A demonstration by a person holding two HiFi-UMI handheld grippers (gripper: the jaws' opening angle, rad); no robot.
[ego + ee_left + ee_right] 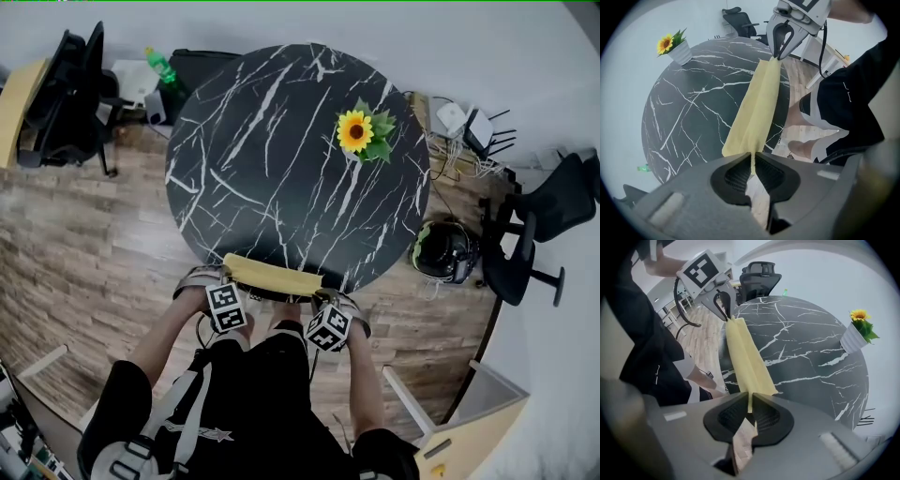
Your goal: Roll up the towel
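Left gripper (752, 158), right gripper (750, 398), jaws clamped on yellow towel (272, 275) ends, pinch hidden in head view

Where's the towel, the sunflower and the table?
yellow folded cloth towel (272, 275), head view, its middle
yellow sunflower with green leaves (355, 130), head view, bloom
round black marble table (253, 159), head view, bare top

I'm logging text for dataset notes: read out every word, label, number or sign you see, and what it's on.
No words or numbers can be read.
Left marker cube: black-and-white square pattern, no letters.
Right marker cube: the same.
Green bottle: label too small to read.
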